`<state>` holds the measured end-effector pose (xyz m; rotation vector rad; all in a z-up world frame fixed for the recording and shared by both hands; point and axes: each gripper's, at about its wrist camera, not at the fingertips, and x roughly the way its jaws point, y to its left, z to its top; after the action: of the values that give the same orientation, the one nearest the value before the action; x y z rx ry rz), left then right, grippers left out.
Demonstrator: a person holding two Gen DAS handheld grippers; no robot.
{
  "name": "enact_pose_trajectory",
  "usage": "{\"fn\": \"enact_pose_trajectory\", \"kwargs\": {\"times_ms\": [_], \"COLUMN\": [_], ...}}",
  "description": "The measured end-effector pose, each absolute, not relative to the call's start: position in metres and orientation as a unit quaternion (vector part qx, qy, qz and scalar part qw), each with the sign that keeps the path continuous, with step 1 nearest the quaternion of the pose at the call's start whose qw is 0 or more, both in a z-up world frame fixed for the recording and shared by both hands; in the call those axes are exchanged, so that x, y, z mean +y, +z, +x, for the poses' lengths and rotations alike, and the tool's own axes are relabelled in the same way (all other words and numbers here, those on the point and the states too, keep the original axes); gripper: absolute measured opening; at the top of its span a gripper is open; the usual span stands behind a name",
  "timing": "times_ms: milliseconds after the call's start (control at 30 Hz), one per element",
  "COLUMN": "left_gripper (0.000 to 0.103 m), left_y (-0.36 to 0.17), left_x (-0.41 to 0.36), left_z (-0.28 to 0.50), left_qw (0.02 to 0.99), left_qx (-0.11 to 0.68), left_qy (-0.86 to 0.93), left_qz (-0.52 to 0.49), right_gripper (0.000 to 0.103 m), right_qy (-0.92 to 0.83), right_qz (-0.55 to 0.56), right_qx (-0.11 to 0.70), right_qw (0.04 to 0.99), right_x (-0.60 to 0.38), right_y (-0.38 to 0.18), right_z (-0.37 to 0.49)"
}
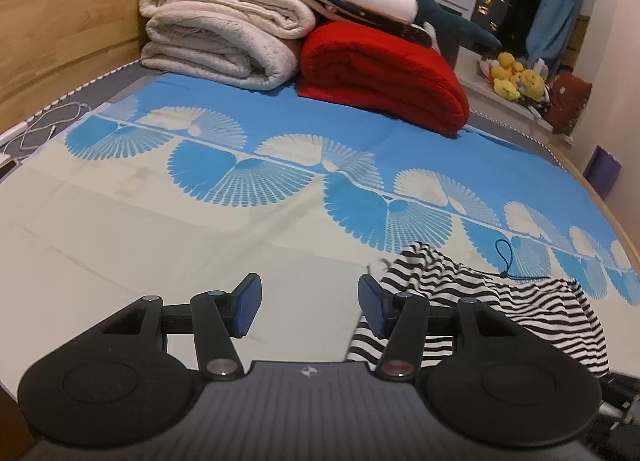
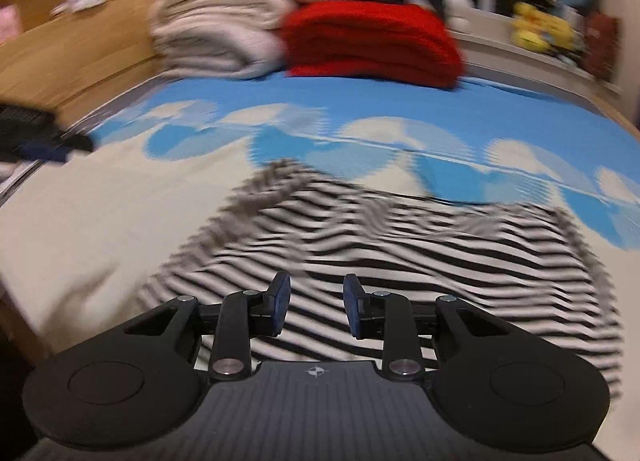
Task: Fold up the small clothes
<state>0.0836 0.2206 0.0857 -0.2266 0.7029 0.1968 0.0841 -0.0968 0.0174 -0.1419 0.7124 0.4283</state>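
Left hand-held gripper (image 1: 310, 311): matte black linkage arms, silver pivot screws, blue pads, ribbed grey body with small round emblem. Right hand-held gripper (image 2: 317, 311): identical build.

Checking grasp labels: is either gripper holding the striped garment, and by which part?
Nothing is held. The left gripper is open beside the striped garment; the right gripper is open above it, pads not pressing.

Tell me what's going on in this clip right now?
A person with a handheld gripper in each hand is working on a black-and-white striped garment lying rumpled on a bed sheet with a blue fan pattern. The right gripper is over the garment, jaws apart with nothing pinched. The left gripper is open beside the garment's edge, over bare sheet. No fold shows yet.
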Motion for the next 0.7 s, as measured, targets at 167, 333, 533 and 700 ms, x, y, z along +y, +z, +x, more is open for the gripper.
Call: {"fn": "enact_pose_trajectory", "kwargs": {"times_ms": [167,333,533,700], "left_gripper": [0.059,0.059,0.059,0.059], "left_y": [0.085,0.086,0.087,0.086], "left_x": [0.242,0.264,0.280,0.290], "left_z": [0.078,0.072,0.067,0.065], "left_qw": [0.925,0.922,0.921,0.920], "left_qx": [0.344,0.340,0.335,0.334], "left_qy": [0.109,0.119,0.123,0.126], "left_qz": [-0.121,-0.140,-0.156,-0.164], "right_gripper": [0.034,0.046,0.056,0.040], "right_qy": [0.291,0.340,0.331,0.328], "right_qz": [-0.098,-0.171,-0.297,-0.291], "right_qx": [0.354,0.365,0.388,0.390], "right_qw": [0.883,0.850,0.807,0.810], "right_x": [-0.031,0.035,0.073,0.078], "right_y": [0.008,-0.023,-0.069,-0.067], "right_z": [0.080,0.076,0.076,0.082]}}
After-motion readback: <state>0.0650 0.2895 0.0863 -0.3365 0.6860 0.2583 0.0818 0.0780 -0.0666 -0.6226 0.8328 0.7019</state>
